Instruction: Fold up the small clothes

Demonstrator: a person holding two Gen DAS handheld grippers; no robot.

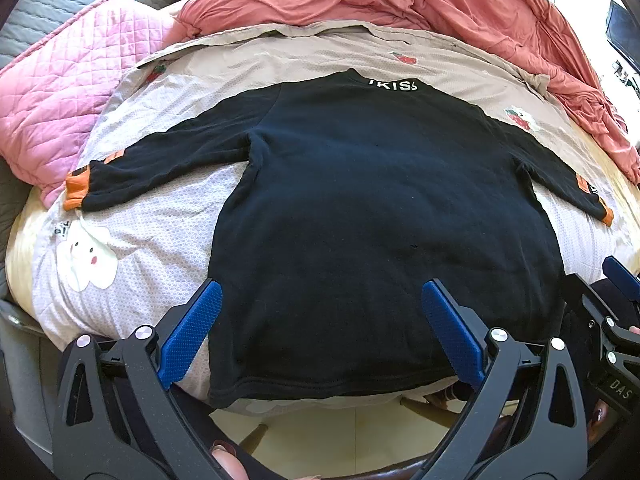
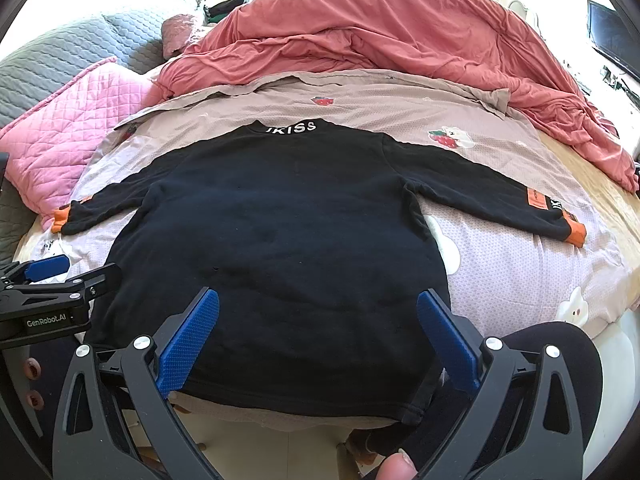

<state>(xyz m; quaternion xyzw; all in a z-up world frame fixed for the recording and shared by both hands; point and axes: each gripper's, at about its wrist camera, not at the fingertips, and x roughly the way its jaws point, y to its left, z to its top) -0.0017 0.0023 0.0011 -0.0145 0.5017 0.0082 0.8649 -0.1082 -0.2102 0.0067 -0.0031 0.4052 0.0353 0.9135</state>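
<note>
A small black long-sleeved top (image 1: 360,200) (image 2: 280,232) lies flat on the bed, sleeves spread out, orange cuffs at both ends, white lettering at the collar on the far side. Its hem hangs at the near bed edge. My left gripper (image 1: 320,320) is open, its blue pads wide apart above the hem's left half. My right gripper (image 2: 318,328) is open too, above the hem's right half, nothing between the fingers. The right gripper shows at the right edge (image 1: 616,300) of the left wrist view, and the left gripper (image 2: 52,280) at the left edge of the right wrist view.
A beige patterned sheet (image 1: 160,240) (image 2: 520,272) covers the bed under the top. A pink quilted pillow (image 1: 60,100) lies at the left, a bunched red duvet (image 2: 380,40) at the back and right. The floor and a person's dark-clad legs (image 2: 540,360) are below the bed edge.
</note>
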